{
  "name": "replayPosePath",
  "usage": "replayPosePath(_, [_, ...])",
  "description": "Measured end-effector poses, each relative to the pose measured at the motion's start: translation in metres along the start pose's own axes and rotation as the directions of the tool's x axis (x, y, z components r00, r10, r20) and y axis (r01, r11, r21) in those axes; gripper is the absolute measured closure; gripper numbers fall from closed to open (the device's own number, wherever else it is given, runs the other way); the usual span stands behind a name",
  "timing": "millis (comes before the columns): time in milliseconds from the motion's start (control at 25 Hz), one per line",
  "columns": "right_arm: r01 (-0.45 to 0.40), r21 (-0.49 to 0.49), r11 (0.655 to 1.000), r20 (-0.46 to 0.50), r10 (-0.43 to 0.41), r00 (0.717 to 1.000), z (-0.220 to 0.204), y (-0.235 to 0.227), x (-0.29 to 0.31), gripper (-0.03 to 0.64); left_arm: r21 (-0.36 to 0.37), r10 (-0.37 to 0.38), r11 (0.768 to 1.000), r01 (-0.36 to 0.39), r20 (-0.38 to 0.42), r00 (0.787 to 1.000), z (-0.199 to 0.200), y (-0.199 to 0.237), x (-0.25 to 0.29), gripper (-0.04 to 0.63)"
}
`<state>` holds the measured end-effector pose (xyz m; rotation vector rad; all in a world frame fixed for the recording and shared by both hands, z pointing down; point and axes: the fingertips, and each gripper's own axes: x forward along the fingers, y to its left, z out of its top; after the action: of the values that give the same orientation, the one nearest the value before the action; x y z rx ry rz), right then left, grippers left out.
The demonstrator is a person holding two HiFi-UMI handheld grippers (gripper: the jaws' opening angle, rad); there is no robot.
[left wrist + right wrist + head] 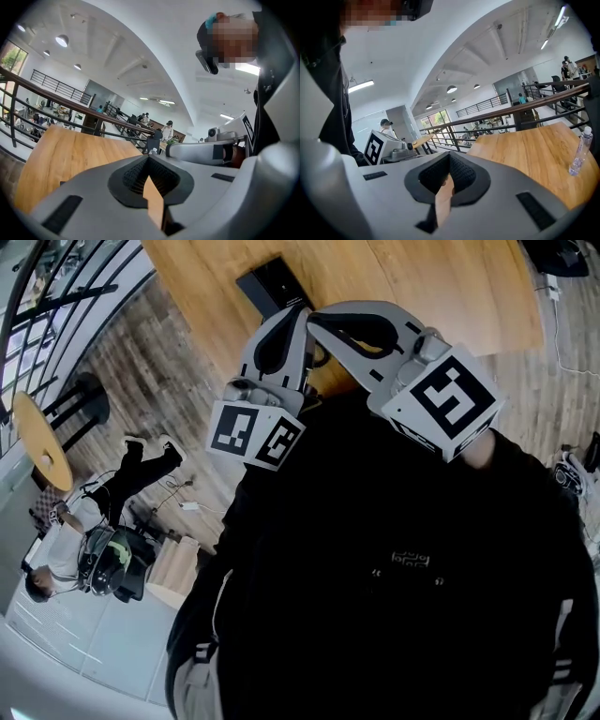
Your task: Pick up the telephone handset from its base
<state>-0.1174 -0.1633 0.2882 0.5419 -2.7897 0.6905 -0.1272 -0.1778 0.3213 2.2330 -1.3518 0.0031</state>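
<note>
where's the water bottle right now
In the right gripper view, the water bottle stands upright at the picture's far right, on the wooden table, alone near the table's edge.

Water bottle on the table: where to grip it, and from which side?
Grip the water bottle at mid-body, coming in level from its side with the right gripper. It stands upright, slim and round, on the table; the jaws are shut, so open first.
</note>
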Motion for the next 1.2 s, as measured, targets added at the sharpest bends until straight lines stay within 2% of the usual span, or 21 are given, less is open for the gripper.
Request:
replayPosePath(320, [0.054, -0.051, 0.997, 0.025, -0.052, 0.998, 0.005, 0.024, 0.0, 0.6, -0.039, -0.037, 0.999, 0.037, 0.002, 0.999, -0.007, 0.02, -0.024, 0.589])
replayPosePath(600, [0.062, -0.093, 0.994, 0.043, -0.058, 0.997, 0.008, 0.042, 0.0, 0.6, -0.071, -0.079, 0.994, 0.078, -0.01, 0.997, -0.02, 0.035, -0.031, 0.589])
replayPosePath(840, [0.062, -0.11, 0.992, 0.049, -0.057, 0.997, 0.009, 0.056, 0.005, 0.6, -0.054, -0.084, 0.995, 0.082, -0.044, 0.995, -0.035, 0.061, -0.038, 0.589])
replayPosePath(1200, [0.068, -0.124, 0.99, 0.06, -0.061, 0.996, 0.011, 0.07, 0.009, 0.601, -0.09, -0.089, 0.993, 0.081, -0.098, 0.991, -0.065, 0.101, -0.042, 0.589])
